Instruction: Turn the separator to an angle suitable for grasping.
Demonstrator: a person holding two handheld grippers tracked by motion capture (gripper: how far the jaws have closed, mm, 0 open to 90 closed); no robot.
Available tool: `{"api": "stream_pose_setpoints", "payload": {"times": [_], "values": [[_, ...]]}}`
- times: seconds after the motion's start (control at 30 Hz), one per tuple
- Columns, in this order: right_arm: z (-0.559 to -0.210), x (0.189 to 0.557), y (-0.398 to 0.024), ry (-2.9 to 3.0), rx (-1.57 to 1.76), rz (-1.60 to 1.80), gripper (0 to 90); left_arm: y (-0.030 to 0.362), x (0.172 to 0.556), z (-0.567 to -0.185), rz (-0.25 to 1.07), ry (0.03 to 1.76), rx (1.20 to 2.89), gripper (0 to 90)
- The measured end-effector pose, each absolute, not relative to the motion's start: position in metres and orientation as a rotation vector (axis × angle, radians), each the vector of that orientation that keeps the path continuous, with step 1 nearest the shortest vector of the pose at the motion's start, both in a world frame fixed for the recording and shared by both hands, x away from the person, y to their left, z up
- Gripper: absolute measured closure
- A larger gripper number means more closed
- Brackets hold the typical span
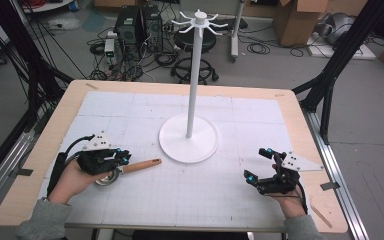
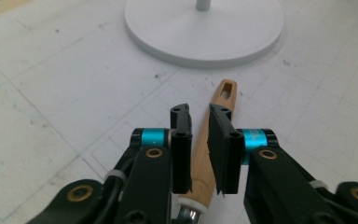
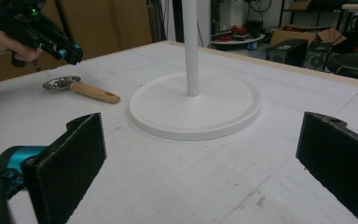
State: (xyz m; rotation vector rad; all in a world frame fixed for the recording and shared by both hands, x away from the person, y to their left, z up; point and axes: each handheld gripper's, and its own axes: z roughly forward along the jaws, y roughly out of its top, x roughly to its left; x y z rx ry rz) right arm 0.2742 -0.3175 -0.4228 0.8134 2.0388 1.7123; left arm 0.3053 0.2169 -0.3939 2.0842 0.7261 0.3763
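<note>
A small metal strainer (image 1: 107, 178) with a wooden handle (image 1: 141, 165) lies flat on the white mat at the left. My left gripper (image 1: 125, 159) hovers just above it. In the left gripper view its jaws stand a narrow gap apart over the handle (image 2: 219, 100), and nothing is between them (image 2: 199, 114). The right gripper view shows the left gripper (image 3: 70, 53) held clear above the strainer (image 3: 61, 83). My right gripper (image 1: 256, 163) rests wide open at the right near the table's front, facing the stand, with nothing between its jaws (image 3: 200, 154).
A tall white stand with a round base (image 1: 188, 137) and hooked arms on top (image 1: 200, 21) rises from the table's middle. Its base (image 2: 205, 28) lies just beyond the handle's tip. The table's wooden rim (image 1: 300, 125) frames the mat; computers, cables and boxes sit on the floor beyond.
</note>
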Motion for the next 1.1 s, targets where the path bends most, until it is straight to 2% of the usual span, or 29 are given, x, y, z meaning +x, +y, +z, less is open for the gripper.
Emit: {"api": "stream_pose_setpoints", "payload": {"times": [0.13, 0.23, 0.27, 0.4, 0.47, 0.53, 0.6, 0.63, 0.9, 1.1], "values": [[-0.423, 0.273, -0.317, 2.044, 0.801, 1.701, 0.6, 0.216, 0.306, -0.39, 0.348, 0.677, 2.098, 69.5], [-0.423, 0.271, -0.317, 2.046, 0.792, 1.7, 0.6, 0.214, 0.306, -0.391, 0.336, 0.638, 2.123, 59.4], [-0.423, 0.271, -0.318, 2.049, 0.798, 1.697, 0.6, 0.213, 0.306, -0.391, 0.332, 0.621, 2.124, 59.4], [-0.423, 0.271, -0.317, 2.047, 0.801, 1.694, 0.6, 0.212, 0.305, -0.392, 0.297, 0.556, 2.097, 43.7], [-0.423, 0.271, -0.317, 2.048, 0.802, 1.695, 0.6, 0.212, 0.306, -0.392, 0.298, 0.538, 2.099, 41.1], [-0.423, 0.271, -0.318, 2.044, 0.809, 1.697, 0.6, 0.211, 0.304, -0.392, 0.303, 0.518, 2.096, 32.8], [-0.423, 0.271, -0.318, 2.044, 0.81, 1.699, 0.6, 0.21, 0.303, -0.392, 0.307, 0.475, 2.095, 31.9], [-0.422, 0.271, -0.317, 2.039, 0.812, 1.703, 0.6, 0.208, 0.3, -0.391, 0.342, 0.435, 2.087, 27.7], [-0.422, 0.271, -0.316, 2.039, 0.81, 1.707, 0.6, 0.206, 0.303, -0.384, 0.365, 0.435, 2.093, 21.7], [-0.422, 0.271, -0.313, 2.046, 0.805, 1.709, 0.6, 0.206, 0.308, -0.375, 0.32, 0.409, 2.154, 21.7]]}}
